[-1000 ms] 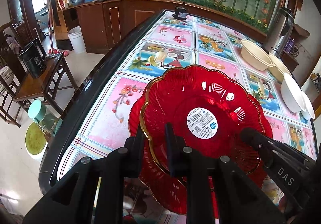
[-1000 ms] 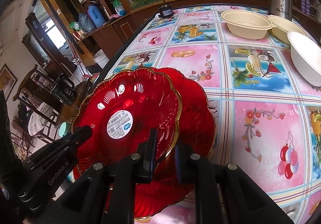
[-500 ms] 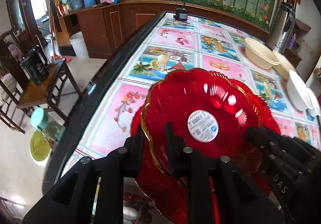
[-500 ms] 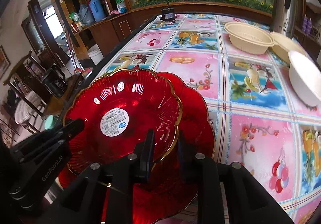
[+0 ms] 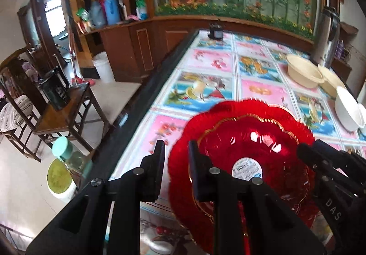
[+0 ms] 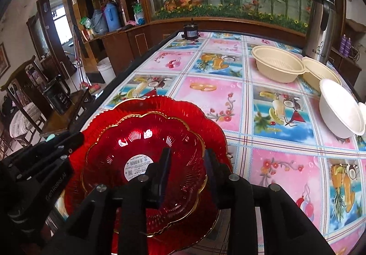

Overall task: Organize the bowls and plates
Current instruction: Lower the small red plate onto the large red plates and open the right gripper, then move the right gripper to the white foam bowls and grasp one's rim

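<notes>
A small red plate (image 5: 240, 140) (image 6: 148, 140) with a gold rim and a white label lies nested in a larger red plate (image 5: 201, 117) (image 6: 183, 108) on the patterned table. My left gripper (image 5: 176, 149) (image 6: 73, 140) is at the plates' left rim. Its jaws are narrow, and the small plate's rim is in the gap, blurred. My right gripper (image 6: 187, 163) (image 5: 308, 149) straddles the small plate's right rim. Its jaws are opening, and the pads stand clear of the rim.
Two cream bowls (image 6: 279, 65) (image 6: 320, 72) and a white bowl (image 6: 340, 113) stand at the table's right. A steel flask (image 6: 320, 24) and a small black device (image 6: 191, 32) are at the far end. The table's dark left edge (image 5: 137, 99) drops to chairs and a wooden stand.
The small red plate has come down and now sits centred in the large plate. The right gripper's jaws have widened off its rim. The left jaws kept their narrow gap.
</notes>
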`<state>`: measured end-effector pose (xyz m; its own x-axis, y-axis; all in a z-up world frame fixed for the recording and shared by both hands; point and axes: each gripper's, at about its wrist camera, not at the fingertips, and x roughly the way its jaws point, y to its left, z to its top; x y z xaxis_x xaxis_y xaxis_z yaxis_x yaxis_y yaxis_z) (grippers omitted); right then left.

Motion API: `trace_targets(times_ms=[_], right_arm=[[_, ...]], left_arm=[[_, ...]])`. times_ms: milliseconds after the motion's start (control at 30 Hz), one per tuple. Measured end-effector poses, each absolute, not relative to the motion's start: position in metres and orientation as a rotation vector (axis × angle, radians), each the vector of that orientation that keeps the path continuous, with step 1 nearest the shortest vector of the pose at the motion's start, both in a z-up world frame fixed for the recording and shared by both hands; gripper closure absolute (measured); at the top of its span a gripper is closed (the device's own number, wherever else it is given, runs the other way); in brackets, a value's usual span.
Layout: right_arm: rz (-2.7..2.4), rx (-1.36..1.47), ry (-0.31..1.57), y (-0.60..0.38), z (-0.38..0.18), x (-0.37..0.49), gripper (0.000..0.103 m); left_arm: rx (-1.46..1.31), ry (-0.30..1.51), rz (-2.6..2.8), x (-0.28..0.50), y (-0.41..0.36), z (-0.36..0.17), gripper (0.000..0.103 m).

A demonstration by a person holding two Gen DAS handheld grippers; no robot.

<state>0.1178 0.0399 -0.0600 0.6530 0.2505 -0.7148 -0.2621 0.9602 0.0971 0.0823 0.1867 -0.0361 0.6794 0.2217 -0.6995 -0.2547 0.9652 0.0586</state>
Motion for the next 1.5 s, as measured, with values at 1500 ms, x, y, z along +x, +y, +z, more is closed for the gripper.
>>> trace_targets(times_ms=[1500], right_arm=[[0.095,0.23,0.576,-0.156,0.006,0.076,0.071]], left_arm=[[0.093,0.639,-0.015,0.085,0.014,0.048,0.058]])
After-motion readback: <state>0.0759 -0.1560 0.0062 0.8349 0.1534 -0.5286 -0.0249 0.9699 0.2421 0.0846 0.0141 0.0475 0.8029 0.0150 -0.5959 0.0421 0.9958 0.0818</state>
